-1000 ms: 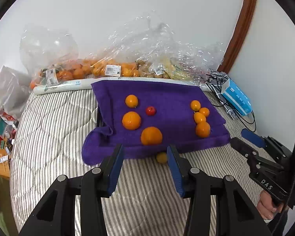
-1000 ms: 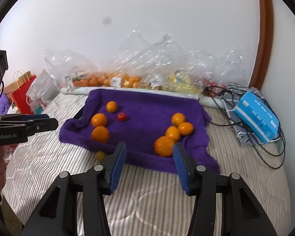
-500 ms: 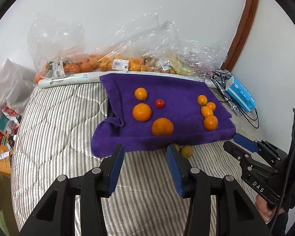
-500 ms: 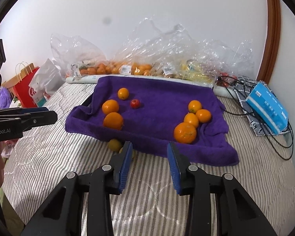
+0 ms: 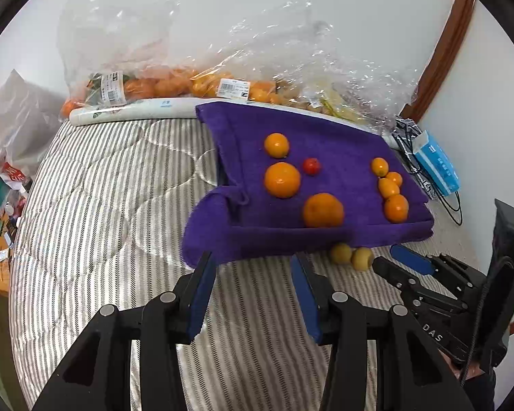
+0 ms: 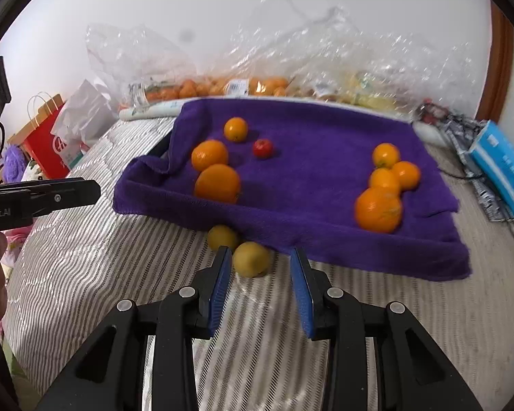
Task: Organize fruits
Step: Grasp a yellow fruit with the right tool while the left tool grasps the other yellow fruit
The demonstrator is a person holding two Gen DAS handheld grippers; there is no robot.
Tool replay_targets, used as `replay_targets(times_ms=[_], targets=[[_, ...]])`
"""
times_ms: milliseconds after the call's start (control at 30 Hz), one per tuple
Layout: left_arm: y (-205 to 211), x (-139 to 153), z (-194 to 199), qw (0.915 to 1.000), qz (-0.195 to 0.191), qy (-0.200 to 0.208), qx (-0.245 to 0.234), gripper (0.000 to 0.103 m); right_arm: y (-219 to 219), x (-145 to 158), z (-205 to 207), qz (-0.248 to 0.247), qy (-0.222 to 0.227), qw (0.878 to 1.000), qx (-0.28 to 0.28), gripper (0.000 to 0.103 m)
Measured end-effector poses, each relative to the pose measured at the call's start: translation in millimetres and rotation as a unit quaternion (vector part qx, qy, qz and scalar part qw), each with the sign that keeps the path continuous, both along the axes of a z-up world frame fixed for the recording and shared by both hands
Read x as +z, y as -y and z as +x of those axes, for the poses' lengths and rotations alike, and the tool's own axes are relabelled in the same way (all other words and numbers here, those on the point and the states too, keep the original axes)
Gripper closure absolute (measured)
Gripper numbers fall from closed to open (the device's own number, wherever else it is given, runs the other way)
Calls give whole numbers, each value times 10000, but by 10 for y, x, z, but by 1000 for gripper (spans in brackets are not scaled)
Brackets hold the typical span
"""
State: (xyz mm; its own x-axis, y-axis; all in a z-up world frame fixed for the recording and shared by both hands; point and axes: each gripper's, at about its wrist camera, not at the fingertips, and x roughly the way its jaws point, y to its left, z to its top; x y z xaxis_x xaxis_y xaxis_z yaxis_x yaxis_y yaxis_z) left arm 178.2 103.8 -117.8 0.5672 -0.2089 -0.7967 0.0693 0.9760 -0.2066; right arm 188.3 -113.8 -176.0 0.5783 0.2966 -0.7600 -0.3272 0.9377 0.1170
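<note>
From my left gripper (image 5: 253,267), jaws apart and empty, I see seven orange citrus fruits (image 5: 282,179) on the tray-draped purple towel (image 5: 342,144); my right gripper (image 6: 260,263), also empty, gapes at two yellowish round fruits (image 6: 252,259) on the striped quilt (image 6: 96,246).

"DAS" on right tongs (image 5: 407,267); "Robot.AI" on left tongs (image 6: 65,195)

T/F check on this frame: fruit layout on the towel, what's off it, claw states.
1. Two yellowish fruits lie off the purple towel, on the striped bedding. True.
2. The small red fruit sits in the four-orange cluster. False: it lies apart, near the three oranges opposite.
3. The right claw grips a fruit. False: open, nothing pinched.
4. The left claw is empty. True.
</note>
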Motion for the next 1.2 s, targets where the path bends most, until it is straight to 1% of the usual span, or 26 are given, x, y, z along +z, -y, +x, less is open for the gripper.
replay_targets(times_ms=[167, 267, 433, 500, 567, 667, 933, 1100, 1200], targets=[[-112, -76, 58, 9999, -133, -62, 37, 60, -102, -144, 114, -159, -173, 9997, -5, 67], [-130, -129, 96, 9998, -158, -124, 27, 60, -112, -228, 150, -169, -252, 9995, -31, 67], [-89, -172, 127, 9997, -162, -173, -51, 60, -131, -272, 153, -253, -150, 9996, 21, 67], [-53, -174, 125, 9997, -138, -175, -88, 60, -141, -272, 137, -342, -52, 9994, 43, 75], [0, -181, 124, 9997, -97, -173, -133, 60, -125, -273, 134, -397, -18, 9992, 32, 75], [91, -206, 129, 9996, -64, -227, -179, 60, -49, -248, 113, -319, -63, 9995, 34, 75], [463, -386, 167, 9985, -93, -390, -383, 61, 275, -50, -38, -501, 182, 9984, -172, 75], [707, -456, 176, 9982, 0, -334, -489, 61, 567, 10, -81, -464, 239, 9978, -397, 75], [828, -500, 184, 9977, -57, -353, -568, 63, 727, 19, -94, -437, 250, 9974, -519, 75]])
